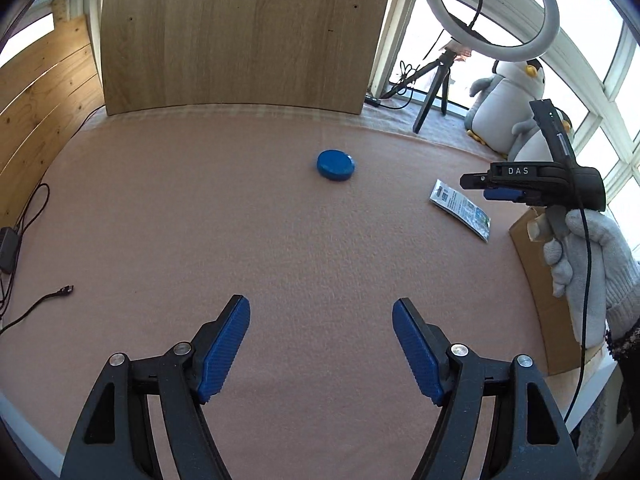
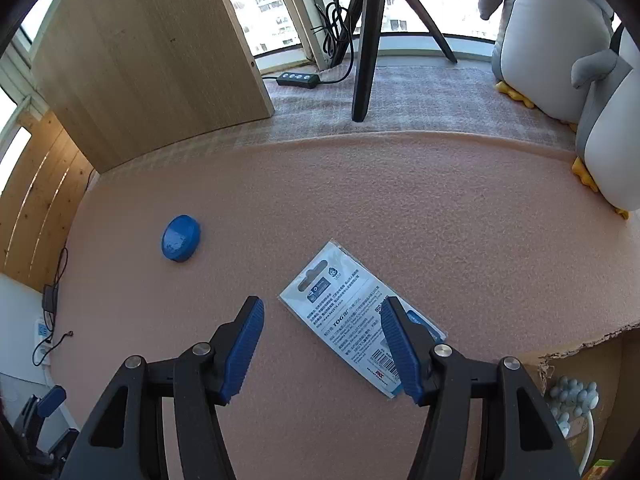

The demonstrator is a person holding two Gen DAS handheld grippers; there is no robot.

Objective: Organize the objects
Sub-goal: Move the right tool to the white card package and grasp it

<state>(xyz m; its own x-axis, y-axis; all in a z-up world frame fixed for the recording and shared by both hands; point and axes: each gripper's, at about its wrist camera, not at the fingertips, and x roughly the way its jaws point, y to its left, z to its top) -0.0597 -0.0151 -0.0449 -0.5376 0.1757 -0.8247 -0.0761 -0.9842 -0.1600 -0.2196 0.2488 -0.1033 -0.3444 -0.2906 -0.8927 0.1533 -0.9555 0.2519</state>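
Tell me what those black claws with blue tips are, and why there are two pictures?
They are grabbing tools, one in each of a person's hands. Each tool carries a small camera that looks out along its two fingers, so each picture comes from one tool. The left gripper is open and holds nothing. Its camera also sees the gloved hand holding the other tool. The right gripper is open too, hovering above a flat printed packet. A round blue lid also lies on the pink blanket. Farther back are plush penguins, a tripod and a wooden board.
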